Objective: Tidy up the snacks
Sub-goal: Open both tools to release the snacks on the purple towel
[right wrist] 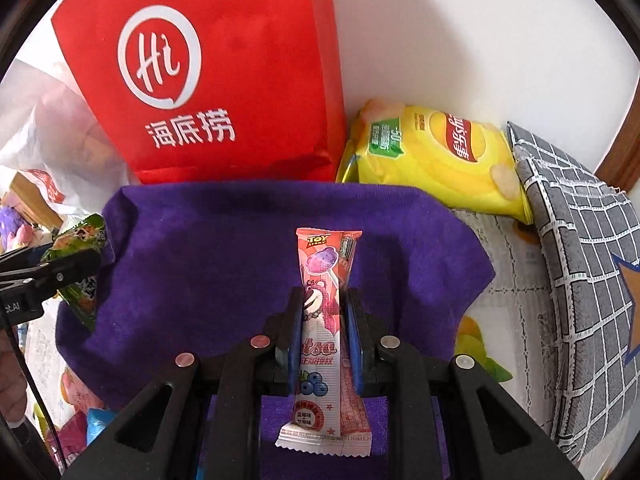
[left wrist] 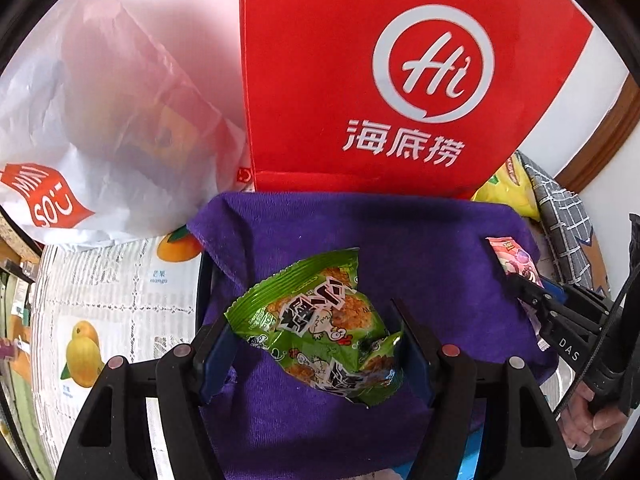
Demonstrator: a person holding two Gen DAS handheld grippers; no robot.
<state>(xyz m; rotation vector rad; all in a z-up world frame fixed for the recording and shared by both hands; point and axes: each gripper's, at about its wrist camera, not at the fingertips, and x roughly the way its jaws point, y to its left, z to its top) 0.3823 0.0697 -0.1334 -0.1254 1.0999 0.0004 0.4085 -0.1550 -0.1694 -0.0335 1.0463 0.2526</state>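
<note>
My left gripper (left wrist: 316, 336) is shut on a green snack packet (left wrist: 320, 328) and holds it over a purple cloth (left wrist: 400, 232). My right gripper (right wrist: 324, 312) is shut on a long pink candy packet (right wrist: 326, 320) over the same purple cloth (right wrist: 200, 240). The right gripper with the pink packet (left wrist: 516, 264) shows at the right of the left wrist view. The left gripper with the green packet (right wrist: 78, 252) shows at the left of the right wrist view.
A red bag (left wrist: 380, 80) stands behind the cloth against the wall. A white plastic bag (left wrist: 100, 120) lies to its left. A yellow chip bag (right wrist: 432, 156) and a grey checked cloth (right wrist: 580, 260) lie at the right. A fruit-print tablecloth (left wrist: 112, 300) covers the table.
</note>
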